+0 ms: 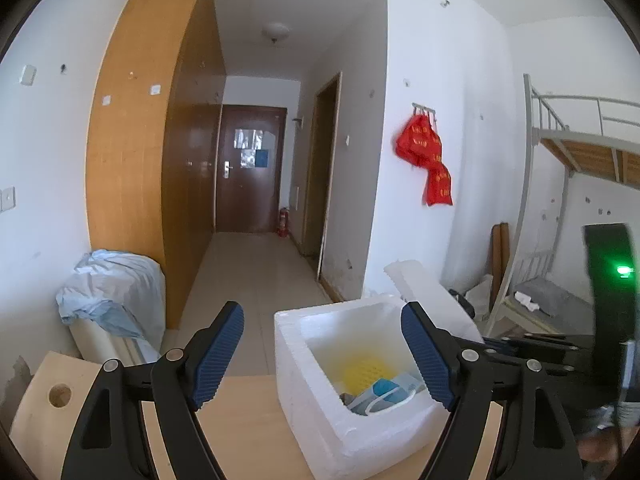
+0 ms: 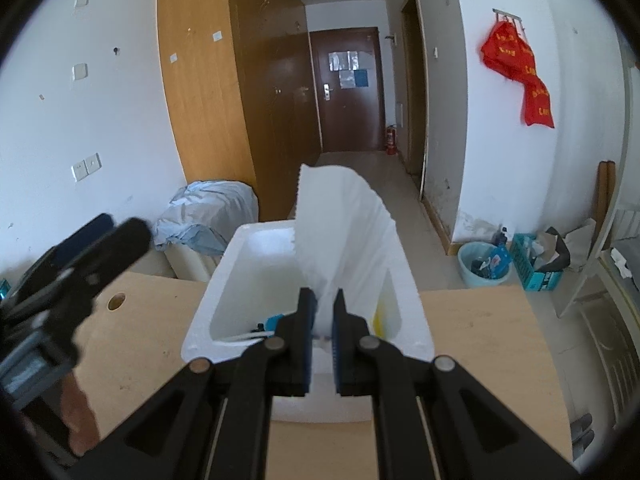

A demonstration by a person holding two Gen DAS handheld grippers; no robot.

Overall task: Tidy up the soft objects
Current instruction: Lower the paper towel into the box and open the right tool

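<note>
Your right gripper [image 2: 324,312] is clamped tight on a white foam sheet [image 2: 344,220], which stands upright ahead of its fingers over the foam box [image 2: 200,336], likely the lid held clear of the opening. Your left gripper [image 1: 322,356] stands wide apart and empty, the box just ahead to its right. The soft items [image 1: 380,392] lie in the box bottom on the table [image 2: 480,320].

Left gripper [image 1: 322,354]: jaws spread wide, nothing between the pads. Right gripper [image 2: 324,334]: jaws clamped on a white foam lid [image 2: 344,224], tilted downward.
</note>
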